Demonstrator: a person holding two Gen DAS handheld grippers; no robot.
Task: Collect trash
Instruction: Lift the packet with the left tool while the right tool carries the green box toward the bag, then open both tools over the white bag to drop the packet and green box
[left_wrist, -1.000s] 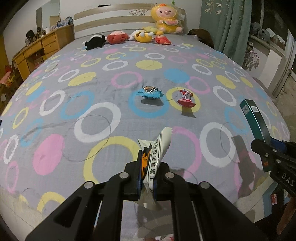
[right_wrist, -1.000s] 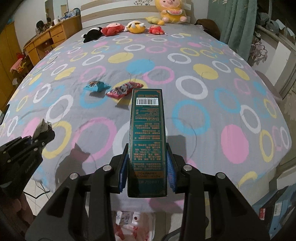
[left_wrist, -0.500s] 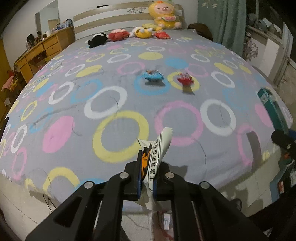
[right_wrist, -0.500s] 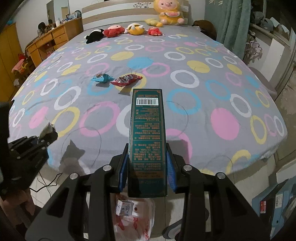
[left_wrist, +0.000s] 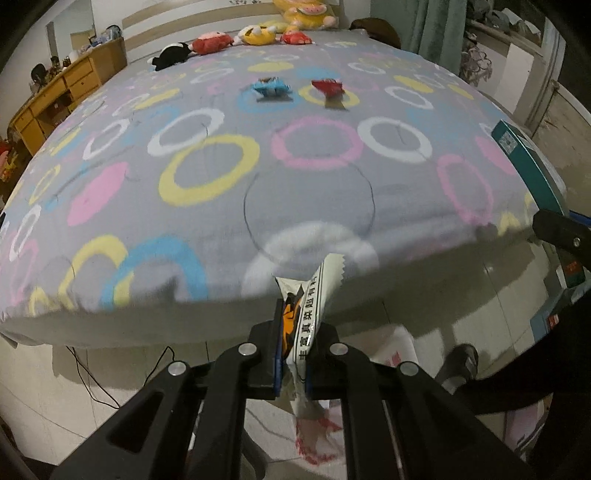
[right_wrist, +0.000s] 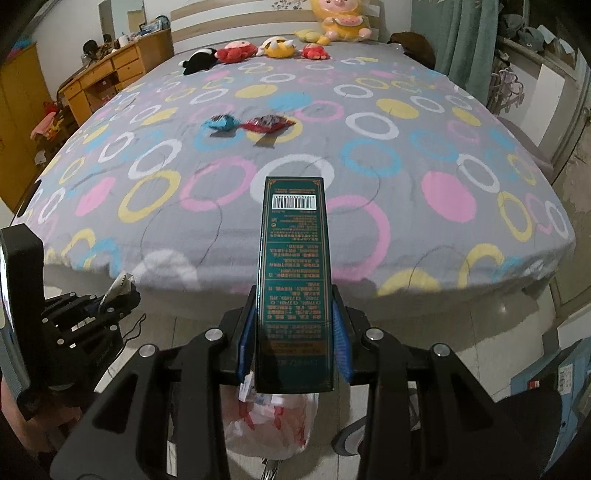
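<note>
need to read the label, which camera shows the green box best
The right wrist view: the green box stands clamped in the right gripper, barcode face fully visible. The left wrist view catches only one cropped end at its right edge.

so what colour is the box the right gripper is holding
Dark green with a white barcode label, clearest in the right wrist view: box in the right gripper.

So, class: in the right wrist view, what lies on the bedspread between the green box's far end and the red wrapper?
Only bare bedspread, in the right wrist view, between the green box and the red wrapper.
</note>
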